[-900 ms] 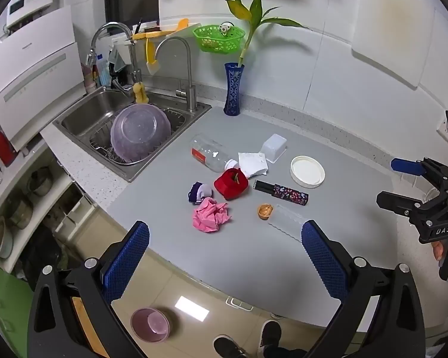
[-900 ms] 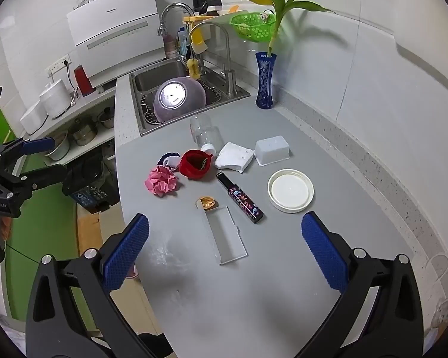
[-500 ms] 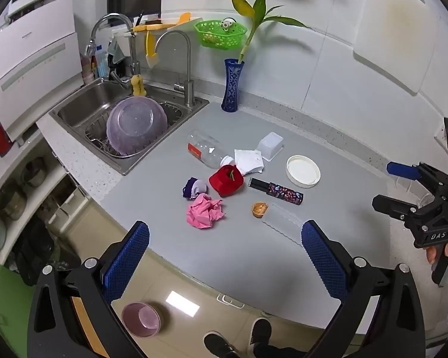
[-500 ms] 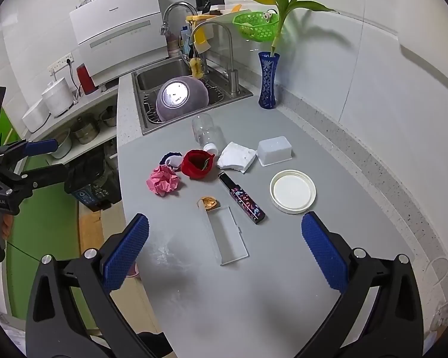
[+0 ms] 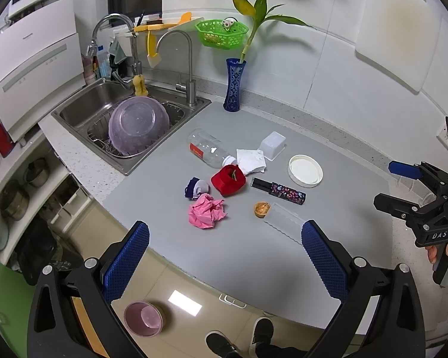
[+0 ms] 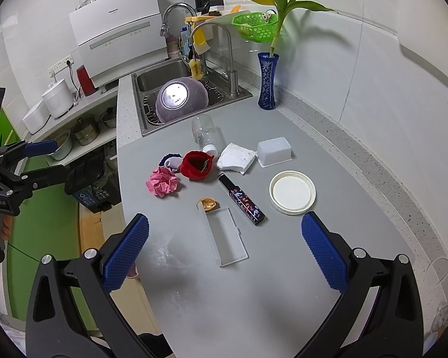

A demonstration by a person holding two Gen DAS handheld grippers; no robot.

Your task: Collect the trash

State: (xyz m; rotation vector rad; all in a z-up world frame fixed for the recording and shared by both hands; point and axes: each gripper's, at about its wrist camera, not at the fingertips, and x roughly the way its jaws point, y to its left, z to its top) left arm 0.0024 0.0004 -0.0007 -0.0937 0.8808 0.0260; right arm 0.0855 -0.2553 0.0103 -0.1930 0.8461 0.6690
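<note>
Trash lies on the grey counter (image 5: 253, 262): a crumpled pink paper (image 5: 206, 214) (image 6: 163, 183), a red cup-like piece (image 5: 227, 179) (image 6: 196, 165), a clear bottle (image 5: 207, 149) on its side, a white tissue (image 5: 250, 161), a patterned black tube (image 5: 279, 191) (image 6: 243, 200), a nut shell (image 5: 262, 208) and a clear flat tray (image 6: 227, 237). My left gripper (image 5: 224, 226) hovers open off the counter's front edge, nearest the pink paper. Above the clear tray my right gripper (image 6: 225, 219) is open. Neither holds anything.
A white box (image 6: 274, 151) and round white lid (image 6: 292, 192) sit towards the wall. The sink (image 5: 104, 104) with an upturned purple bowl is back left, a blue vase (image 5: 233, 89) behind. A dark bin (image 6: 92, 185) and a pink bowl (image 5: 143, 319) stand on the floor.
Both views have drifted only slightly. Nothing on the counter has moved and both grippers stay open.
</note>
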